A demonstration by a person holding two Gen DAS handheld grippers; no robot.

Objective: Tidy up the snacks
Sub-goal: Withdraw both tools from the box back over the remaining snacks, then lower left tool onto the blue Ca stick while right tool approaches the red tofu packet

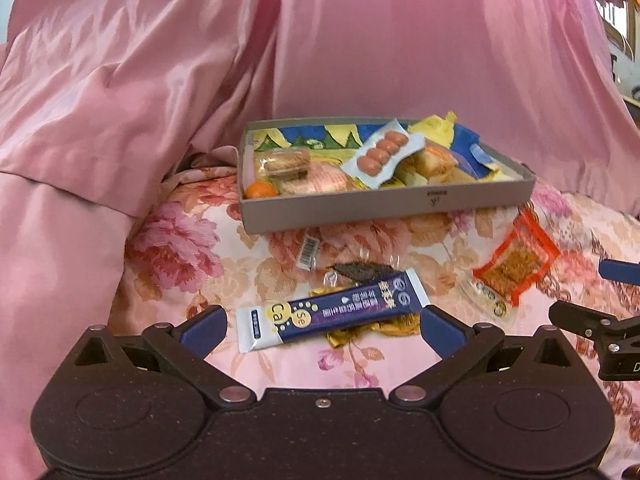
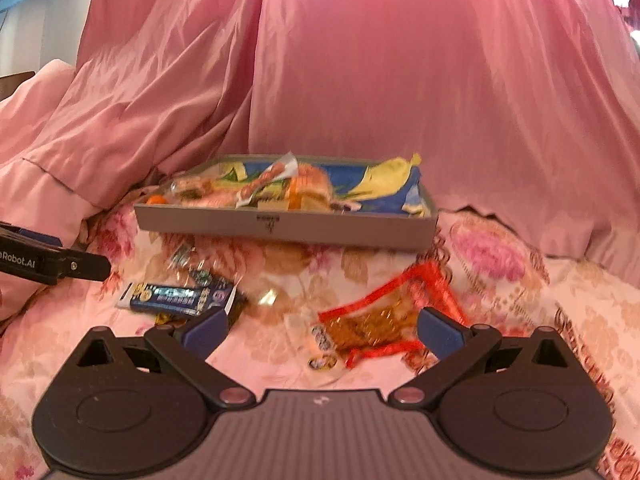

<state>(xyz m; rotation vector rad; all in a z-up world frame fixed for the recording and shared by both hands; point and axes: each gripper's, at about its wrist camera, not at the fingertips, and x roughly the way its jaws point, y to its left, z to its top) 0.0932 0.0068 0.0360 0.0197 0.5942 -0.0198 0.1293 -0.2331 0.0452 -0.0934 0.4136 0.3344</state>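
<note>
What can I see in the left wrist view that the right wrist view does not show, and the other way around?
Only the left wrist view shows clearly the sausage pack lying on top of the snacks in the box, a clear wrapper with a barcode in front of the box, and the left gripper open around the purple bar.

Only the right wrist view shows the right gripper open over the orange packet.

Both show the grey box of snacks, the purple bar, the orange packet, the floral cloth and the pink drape.

Floral bedspread (image 1: 172, 252): grey tray (image 1: 360, 210), purple sachet (image 1: 336, 310), orange packet (image 1: 516, 266), barcoded wrapper (image 1: 309, 253).
</note>
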